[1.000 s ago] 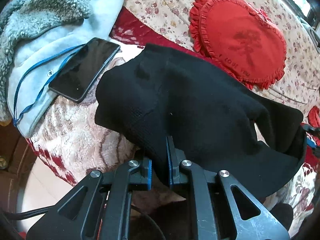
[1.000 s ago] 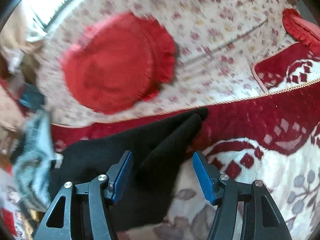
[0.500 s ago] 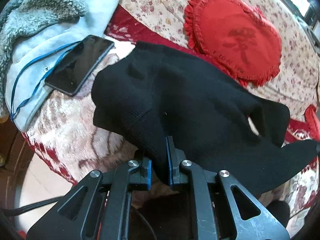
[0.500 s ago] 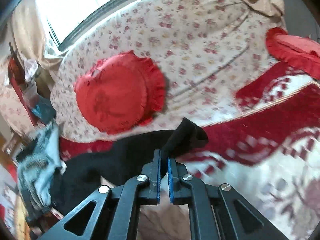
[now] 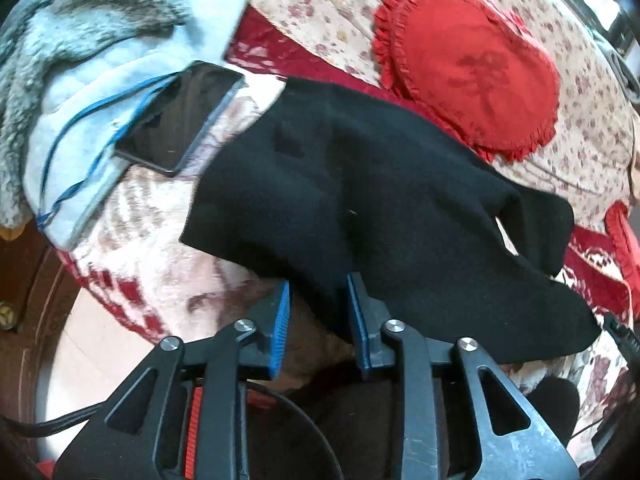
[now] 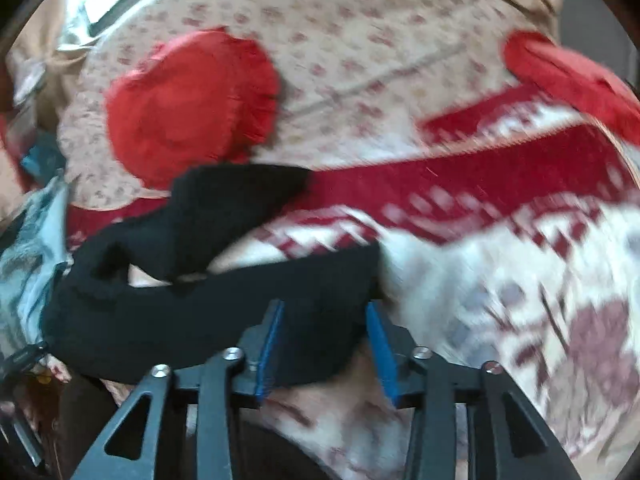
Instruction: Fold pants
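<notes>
The black pants (image 5: pixel 360 184) lie spread on a red and white patterned blanket (image 5: pixel 152 240). My left gripper (image 5: pixel 318 312) is open, its blue pads on either side of the near edge of the pants' wide end. In the right wrist view the pants (image 6: pixel 192 304) stretch left, one leg (image 6: pixel 236 200) lying apart toward the back. My right gripper (image 6: pixel 324 340) is open with the end of the near leg lying between its pads.
A phone (image 5: pixel 180 116) lies on a pale blue fleece garment (image 5: pixel 80 80) at the left. A red heart cushion (image 5: pixel 472 80) rests on the floral cover behind the pants, and it also shows in the right wrist view (image 6: pixel 188 108). The blanket's edge drops off at the lower left.
Both grippers were shut on the pants half a second ago and have opened, letting go. The right gripper has dropped lower, and the near leg now lies on the blanket.
</notes>
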